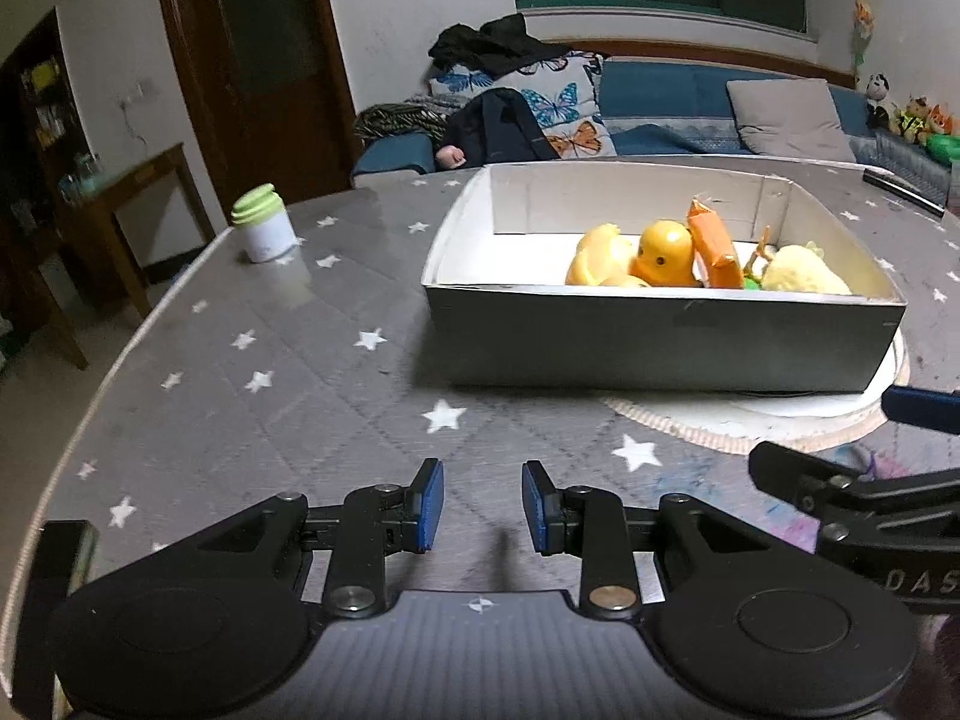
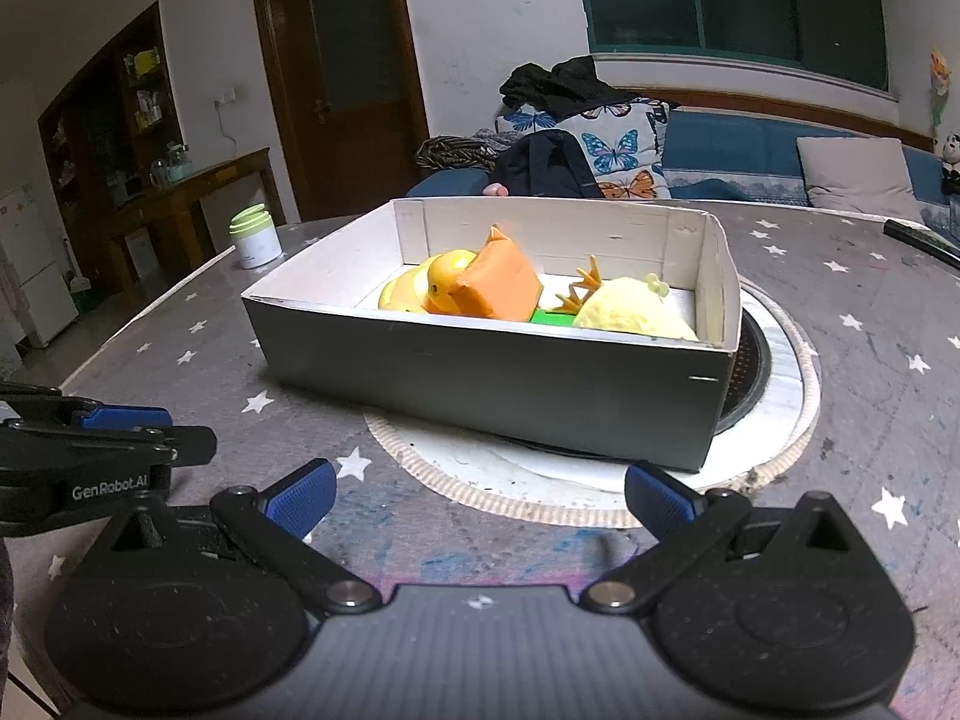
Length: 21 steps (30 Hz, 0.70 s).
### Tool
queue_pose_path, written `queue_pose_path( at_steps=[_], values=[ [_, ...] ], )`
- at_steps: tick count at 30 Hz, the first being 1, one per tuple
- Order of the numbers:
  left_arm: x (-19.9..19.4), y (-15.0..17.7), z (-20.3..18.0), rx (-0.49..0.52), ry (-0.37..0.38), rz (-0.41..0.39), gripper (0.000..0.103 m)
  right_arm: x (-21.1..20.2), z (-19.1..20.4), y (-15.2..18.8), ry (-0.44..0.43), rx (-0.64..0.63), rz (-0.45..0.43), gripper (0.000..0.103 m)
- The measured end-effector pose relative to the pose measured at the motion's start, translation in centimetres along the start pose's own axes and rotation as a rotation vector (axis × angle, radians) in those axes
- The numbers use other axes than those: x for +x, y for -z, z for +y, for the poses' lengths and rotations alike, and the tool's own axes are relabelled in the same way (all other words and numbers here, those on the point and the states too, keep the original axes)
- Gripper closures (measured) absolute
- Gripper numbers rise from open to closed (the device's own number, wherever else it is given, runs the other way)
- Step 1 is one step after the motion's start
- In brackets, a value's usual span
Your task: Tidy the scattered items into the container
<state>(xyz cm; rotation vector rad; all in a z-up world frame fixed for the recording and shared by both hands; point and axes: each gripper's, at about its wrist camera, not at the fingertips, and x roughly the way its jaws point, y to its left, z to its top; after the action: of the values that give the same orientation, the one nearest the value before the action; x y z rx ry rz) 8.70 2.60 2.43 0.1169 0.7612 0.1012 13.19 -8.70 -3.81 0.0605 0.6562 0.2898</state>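
Two grippers hang low over the star-printed tablecloth (image 1: 252, 324), both tilted downward toward the box (image 2: 480, 384) that stands ahead of them on a round white mat (image 2: 498, 468). From the left wrist view, the left gripper (image 1: 483, 507) shows its blue pads (image 1: 429, 504) standing parallel with a moderate gap; only bare cloth lies between them, so it grips nothing. From the right wrist view, the right gripper (image 2: 480, 498) has its fingers splayed much wider, with blue pads (image 2: 300, 498) angled outward, and it too is released with nothing between them, the edge of the mat just beyond. Each gripper appears at the side of the other's view, so they sit near one another, side by side. Inside the box the toys are already gathered toward one end: an orange duck-like figure (image 1: 663, 252), a tilted orange carton (image 2: 501, 285) leaning against it, a pale yellow plush (image 2: 630, 312), and a yellow piece (image 1: 597, 255) beside the duck. A small white jar with a green lid (image 1: 264, 222) stands alone on the cloth, well apart from the box, near the table's far edge.
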Motion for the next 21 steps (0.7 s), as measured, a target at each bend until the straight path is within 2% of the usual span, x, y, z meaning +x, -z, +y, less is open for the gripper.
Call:
queue_pose_path(
  at_steps=[3, 21],
  values=[
    [0.4, -0.4, -0.2, -0.015, 0.031, 0.012, 0.072, 0.4, -0.2, -0.1, 0.008, 0.004, 0.007, 0.000],
    [3.5, -1.9, -0.9, -0.023, 0.062, 0.058, 0.072, 2.7, -0.8, -1.4, 0.061, 0.011, 0.042, 0.000]
  ],
)
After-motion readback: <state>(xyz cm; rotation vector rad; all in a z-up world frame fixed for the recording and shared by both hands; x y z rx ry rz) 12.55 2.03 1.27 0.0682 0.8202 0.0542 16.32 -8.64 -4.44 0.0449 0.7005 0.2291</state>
